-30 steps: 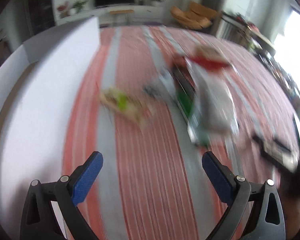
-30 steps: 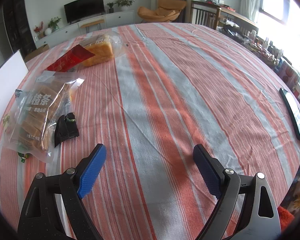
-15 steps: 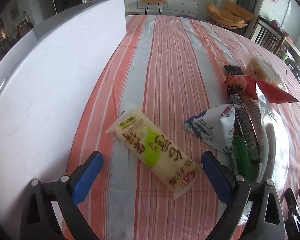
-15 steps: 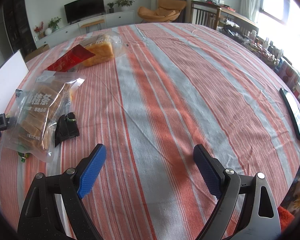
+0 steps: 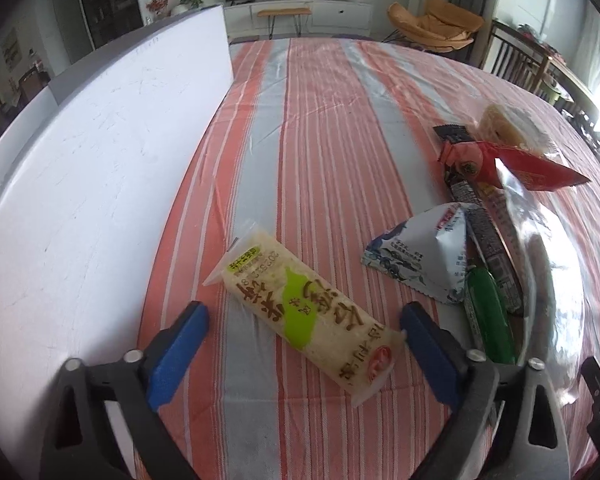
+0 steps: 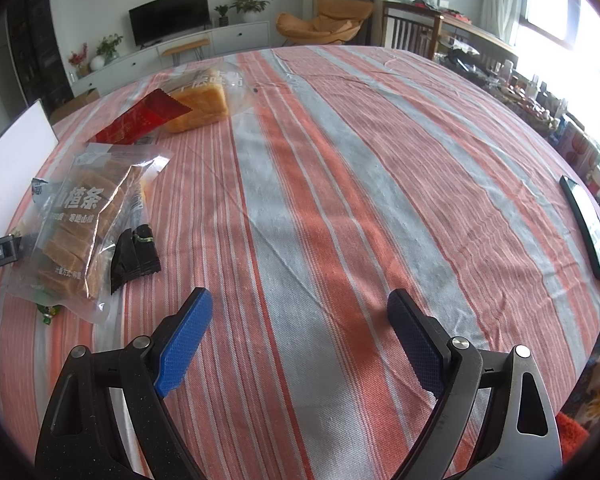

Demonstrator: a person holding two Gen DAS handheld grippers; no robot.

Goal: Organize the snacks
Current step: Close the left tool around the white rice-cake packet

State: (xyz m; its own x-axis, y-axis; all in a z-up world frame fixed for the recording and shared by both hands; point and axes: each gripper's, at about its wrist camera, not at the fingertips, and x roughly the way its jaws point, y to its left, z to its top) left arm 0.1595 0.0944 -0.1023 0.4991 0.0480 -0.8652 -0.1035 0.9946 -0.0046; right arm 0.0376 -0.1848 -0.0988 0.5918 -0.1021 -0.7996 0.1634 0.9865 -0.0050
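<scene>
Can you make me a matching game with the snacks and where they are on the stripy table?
Things:
1. rice cracker pack
2. bread loaf
3. phone
4. triangle snack bag

Places:
A. near the table's right edge, right camera
B. between the left claw pads
C. far end, behind the red packet
D. just left of the green packet

Pairs: 1-B, 2-C, 3-A, 4-D

We see our left gripper (image 5: pixel 304 320) and right gripper (image 6: pixel 300 308), built alike: speckled black plastic arms with triangular cut-outs, silver round screws at the joints, and flat blue textured pads (image 6: pixel 184 336) lining the inner face of each finger.
</scene>
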